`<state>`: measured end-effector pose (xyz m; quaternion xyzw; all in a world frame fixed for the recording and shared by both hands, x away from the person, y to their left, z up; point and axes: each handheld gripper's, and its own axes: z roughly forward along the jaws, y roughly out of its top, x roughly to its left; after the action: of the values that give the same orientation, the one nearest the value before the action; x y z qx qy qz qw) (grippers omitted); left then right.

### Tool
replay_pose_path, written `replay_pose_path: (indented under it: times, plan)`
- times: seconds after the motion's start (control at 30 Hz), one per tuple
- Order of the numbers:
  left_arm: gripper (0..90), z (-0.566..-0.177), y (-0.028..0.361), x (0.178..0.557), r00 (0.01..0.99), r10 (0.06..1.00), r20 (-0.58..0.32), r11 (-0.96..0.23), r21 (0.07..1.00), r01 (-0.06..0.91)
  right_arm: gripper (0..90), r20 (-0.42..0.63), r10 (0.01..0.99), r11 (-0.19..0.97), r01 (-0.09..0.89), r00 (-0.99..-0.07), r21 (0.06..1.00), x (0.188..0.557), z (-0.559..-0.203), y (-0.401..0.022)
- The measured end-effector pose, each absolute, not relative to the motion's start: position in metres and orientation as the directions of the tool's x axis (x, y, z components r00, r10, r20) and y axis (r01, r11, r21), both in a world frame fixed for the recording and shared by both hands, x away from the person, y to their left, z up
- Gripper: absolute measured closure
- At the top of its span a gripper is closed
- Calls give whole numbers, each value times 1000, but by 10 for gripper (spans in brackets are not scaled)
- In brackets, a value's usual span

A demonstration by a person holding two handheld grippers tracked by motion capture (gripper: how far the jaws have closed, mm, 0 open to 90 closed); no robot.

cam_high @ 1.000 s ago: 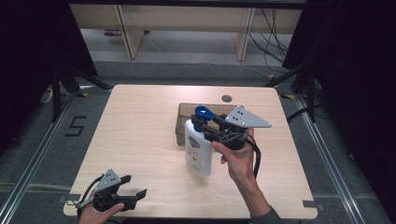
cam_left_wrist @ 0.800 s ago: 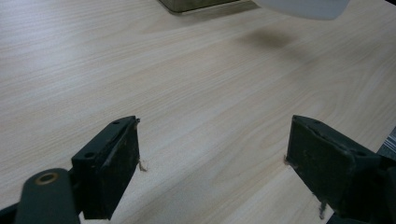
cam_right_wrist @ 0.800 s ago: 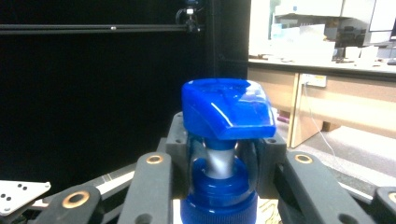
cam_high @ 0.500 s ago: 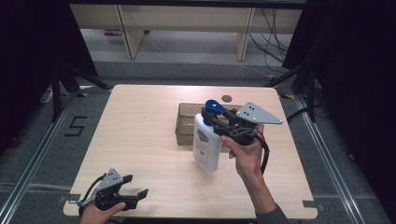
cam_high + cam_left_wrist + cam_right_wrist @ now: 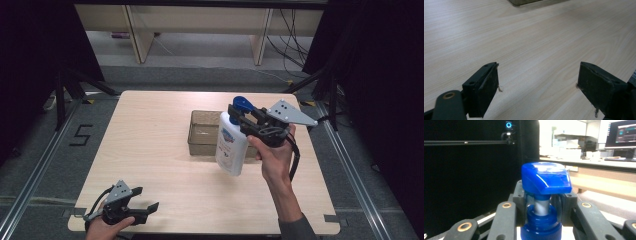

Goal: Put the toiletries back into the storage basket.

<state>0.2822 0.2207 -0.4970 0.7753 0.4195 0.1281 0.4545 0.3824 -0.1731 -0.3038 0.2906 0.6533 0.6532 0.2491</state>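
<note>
White plastic with a blue pump head, a lotion bottle point(image 5: 231, 145) hangs clear of the pale wooden table point(image 5: 150, 150), clamped at its neck by the right gripper point(image 5: 240, 117) a person holds at the table's right side. The right gripper view shows both black jaws pressed against the stem just under the blue pump head point(image 5: 545, 177), so the grip looks firm. The bottle tilts slightly, its base toward the camera and its upper part in front of the right end of a small clear plastic bin point(image 5: 205, 132) that stands near the table's middle.

At the near left corner, the left gripper point(image 5: 142, 206) rests low over the wood with its jaws spread wide and nothing between them; the left gripper view shows bare tabletop ahead and the bin's edge point(image 5: 524, 2) at the far top.

Judging by the scene, the carrying step is under way: the bottle has been lifted and appears bound for the bin. The next move would call for bringing the base over the bin's opening, lowering it inside without knocking the rim, then releasing.
</note>
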Motion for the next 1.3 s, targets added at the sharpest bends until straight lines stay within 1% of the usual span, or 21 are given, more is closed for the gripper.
replay_pose_path:
  times: [0.03, 0.1, 0.27, 0.3, 0.37, 0.4, 0.5, 0.67, 0.7, 0.9, 1.07, 1.13, 1.3]
  plan:
    - [166, -499, 221, 283, 615, 765, -194, -225, 813, 537, 663, 50, 713, -21, 49, -700, 999, 385, -302, -176]
    - [166, -498, 221, 283, 614, 766, -193, -224, 814, 535, 663, 58, 712, -25, 57, -700, 998, 385, -301, -176]
    - [166, -497, 223, 282, 612, 768, -187, -225, 816, 532, 663, 40, 725, -26, 31, -688, 999, 390, -297, -181]
    - [166, -498, 223, 283, 612, 768, -188, -223, 817, 532, 663, 65, 720, -41, 51, -691, 998, 390, -296, -182]
    - [166, -497, 222, 282, 603, 775, -188, -221, 814, 537, 663, 51, 727, -29, 44, -685, 999, 392, -295, -186]
    - [166, -497, 222, 282, 605, 774, -186, -223, 815, 536, 663, 67, 727, -38, 57, -683, 998, 393, -294, -188]
    - [166, -498, 222, 283, 611, 769, -190, -221, 817, 532, 663, 66, 736, -29, 65, -673, 997, 396, -293, -191]
    - [166, -497, 222, 283, 609, 772, -181, -231, 813, 535, 663, 59, 750, -18, 69, -659, 997, 402, -288, -194]
    - [166, -497, 222, 283, 609, 772, -181, -232, 812, 535, 663, 39, 754, -2, 56, -655, 998, 404, -286, -196]
    - [166, -498, 222, 284, 613, 767, -191, -225, 814, 536, 663, 35, 765, -4, 49, -643, 999, 409, -276, -198]
    - [166, -497, 222, 283, 611, 771, -183, -230, 813, 535, 663, 60, 770, -25, 64, -635, 998, 416, -271, -200]
    - [166, -497, 222, 283, 611, 771, -182, -234, 811, 536, 663, 45, 771, -13, 56, -635, 998, 418, -272, -201]
    - [166, -498, 221, 283, 613, 766, -193, -224, 813, 537, 663, 55, 784, -14, 72, -618, 997, 427, -273, -203]
